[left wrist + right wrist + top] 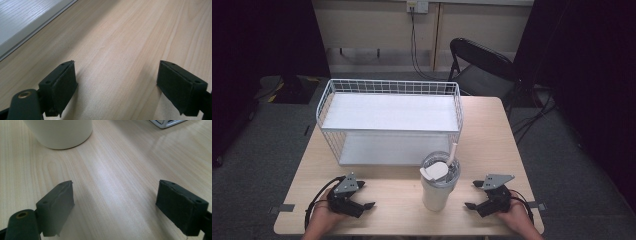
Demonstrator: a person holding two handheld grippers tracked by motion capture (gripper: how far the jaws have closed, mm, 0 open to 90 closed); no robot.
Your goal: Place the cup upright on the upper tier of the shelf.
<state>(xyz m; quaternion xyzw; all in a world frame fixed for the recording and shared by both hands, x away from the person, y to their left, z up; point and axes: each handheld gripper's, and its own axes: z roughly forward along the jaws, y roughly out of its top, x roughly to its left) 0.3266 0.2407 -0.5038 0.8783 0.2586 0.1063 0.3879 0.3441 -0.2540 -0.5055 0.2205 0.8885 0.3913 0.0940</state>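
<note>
With both claws resting low on the pale wooden surface (402, 197), the cream plastic tumbler with clear lid and straw (439, 182) stands upright between them, long axis vertical. From my right claw (476, 196) it lies at 9 o'clock, near; from my left claw (364, 195) at 3 o'clock, farther off, so right is the nearer one. In the right gripper view the tumbler's rounded base (58, 132) sits at 11 o'clock beyond the jaws, apart from them. Right claw (115, 207): wide open, empty. Left claw (116, 87): wide open, empty, bare wood grain ahead. Jaw pads (181, 206) look matte, rubbery. Tumbler wall smooth, glossy. White wire-mesh two-tier rack with flat shelves (389, 122) stands at 12 o'clock behind the tumbler, close by.
</note>
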